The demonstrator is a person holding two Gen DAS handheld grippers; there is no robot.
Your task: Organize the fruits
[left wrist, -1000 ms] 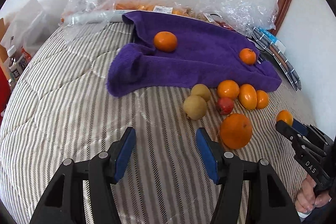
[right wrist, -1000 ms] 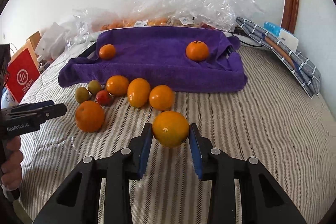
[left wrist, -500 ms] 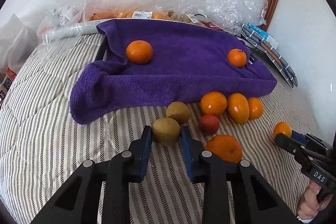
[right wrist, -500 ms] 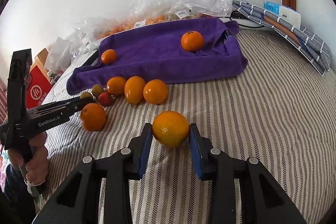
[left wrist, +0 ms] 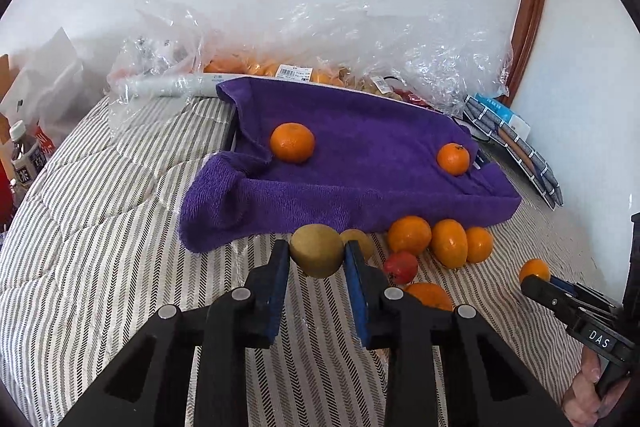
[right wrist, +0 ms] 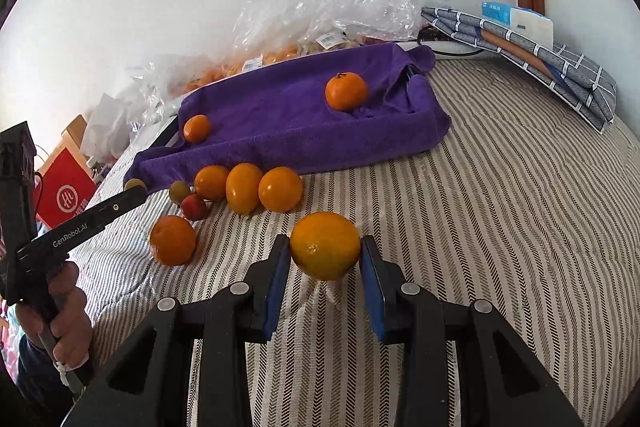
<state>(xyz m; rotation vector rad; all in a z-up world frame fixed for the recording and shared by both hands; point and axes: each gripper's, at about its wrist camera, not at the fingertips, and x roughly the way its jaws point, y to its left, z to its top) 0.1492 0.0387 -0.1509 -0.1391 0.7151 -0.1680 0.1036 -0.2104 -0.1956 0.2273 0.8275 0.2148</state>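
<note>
left gripper (left wrist: pixel 316 259) has its blue fingers (left wrist: pixel 276 279) clamped on a brownish-green kiwi (left wrist: pixel 317 250), held just in front of the purple towel (left wrist: pixel 360 187) on the striped bed (left wrist: pixel 100 247); right gripper (right wrist: pixel 325 261) sits around an orange (right wrist: pixel 325 245), left pad touching, tiny gap on the right, so can't tell if it's really gripped; two mandarins (left wrist: pixel 292 142) lie on the towel, more fruit bunched along its front edge

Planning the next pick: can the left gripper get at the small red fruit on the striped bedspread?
Probably not yet: the left gripper is shut on a greenish-brown kiwi. The small red fruit lies uncovered just to its right.
</note>
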